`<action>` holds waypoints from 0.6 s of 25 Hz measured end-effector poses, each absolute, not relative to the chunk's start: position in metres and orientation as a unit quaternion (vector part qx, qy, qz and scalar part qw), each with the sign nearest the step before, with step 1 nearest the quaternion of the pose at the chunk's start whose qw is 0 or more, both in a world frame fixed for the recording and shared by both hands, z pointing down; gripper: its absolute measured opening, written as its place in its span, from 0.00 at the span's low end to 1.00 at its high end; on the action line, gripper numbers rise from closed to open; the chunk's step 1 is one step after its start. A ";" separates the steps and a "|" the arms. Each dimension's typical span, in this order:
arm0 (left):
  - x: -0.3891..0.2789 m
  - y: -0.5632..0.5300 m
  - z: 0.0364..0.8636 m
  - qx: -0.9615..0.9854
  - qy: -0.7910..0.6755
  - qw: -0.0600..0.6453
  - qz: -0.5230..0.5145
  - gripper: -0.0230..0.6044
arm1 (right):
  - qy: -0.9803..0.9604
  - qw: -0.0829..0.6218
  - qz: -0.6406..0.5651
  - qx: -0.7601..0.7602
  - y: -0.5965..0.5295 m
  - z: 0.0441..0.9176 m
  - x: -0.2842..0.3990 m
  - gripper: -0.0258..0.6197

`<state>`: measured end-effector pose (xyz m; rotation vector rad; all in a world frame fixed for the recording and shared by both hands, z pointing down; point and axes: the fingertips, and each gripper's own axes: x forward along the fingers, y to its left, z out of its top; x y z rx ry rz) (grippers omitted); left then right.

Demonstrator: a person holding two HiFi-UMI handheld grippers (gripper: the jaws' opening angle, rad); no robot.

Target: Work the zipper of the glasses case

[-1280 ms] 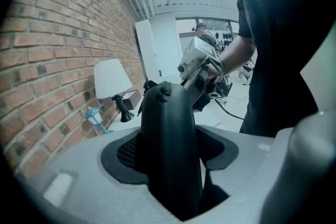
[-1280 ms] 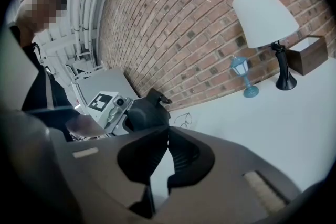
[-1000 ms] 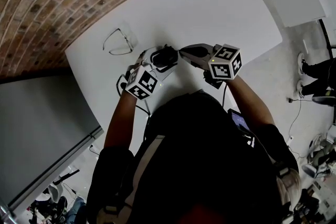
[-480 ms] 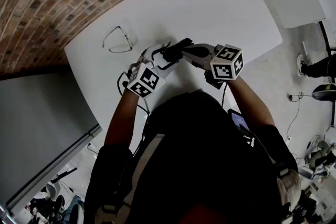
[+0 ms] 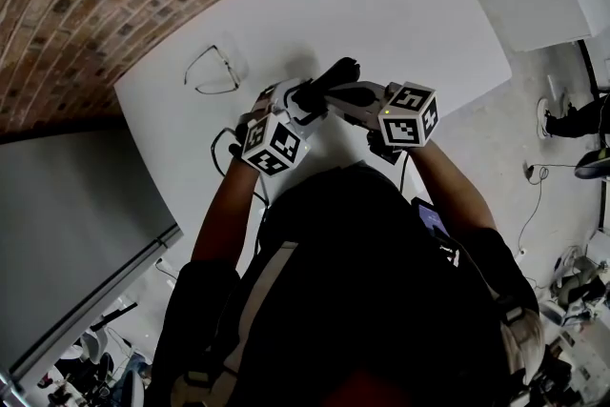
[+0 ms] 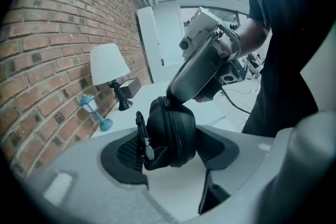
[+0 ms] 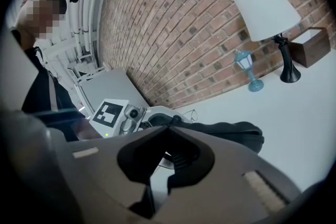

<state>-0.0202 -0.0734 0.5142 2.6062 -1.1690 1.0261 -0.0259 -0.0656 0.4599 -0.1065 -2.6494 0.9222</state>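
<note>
From the head view, the glasses case (image 5: pixel 335 74) is held up off the white counter (image 5: pixel 419 24), in front of the person and between the two tools. Its long axis slants from the left gripper (image 5: pixel 297 102) up and away to the right. The right gripper (image 5: pixel 322 96) comes in from the right and meets the case just beside the left one. A pair of glasses (image 5: pixel 212 71) lies on the counter well off to the left.

In the left gripper view, the fingers (image 6: pixel 125 153) stand wide apart and clamp the rounded end of the case between them, with the zipper seam facing the camera. The right gripper's tip touches the top of that seam.

In the right gripper view, the fingers are pressed tight together right at the case's near end. They are probably nipping the zipper pull, though the pull itself is too small to make out. From here the body of the case stretches off to the right, roughly level, above the counter.

Both hands are at the same end, so any run of the zipper would have to follow the seam along the case's length, away from the left grip.
</note>
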 end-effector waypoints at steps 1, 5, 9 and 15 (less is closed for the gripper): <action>-0.020 -0.074 0.514 0.857 -0.386 0.053 0.337 0.49 | -0.931 0.167 0.324 -0.037 -0.065 0.460 -0.026 0.05; -0.018 -0.075 0.512 0.858 -0.390 0.056 0.329 0.47 | -0.931 0.165 0.324 -0.035 -0.067 0.459 -0.025 0.05; -0.019 -0.071 0.507 0.861 -0.392 0.045 0.322 0.45 | -0.933 0.168 0.318 -0.036 -0.069 0.458 -0.022 0.05; -0.022 -0.062 0.508 0.864 -0.386 0.046 0.320 0.45 | -0.933 0.186 0.304 -0.042 -0.068 0.465 -0.020 0.05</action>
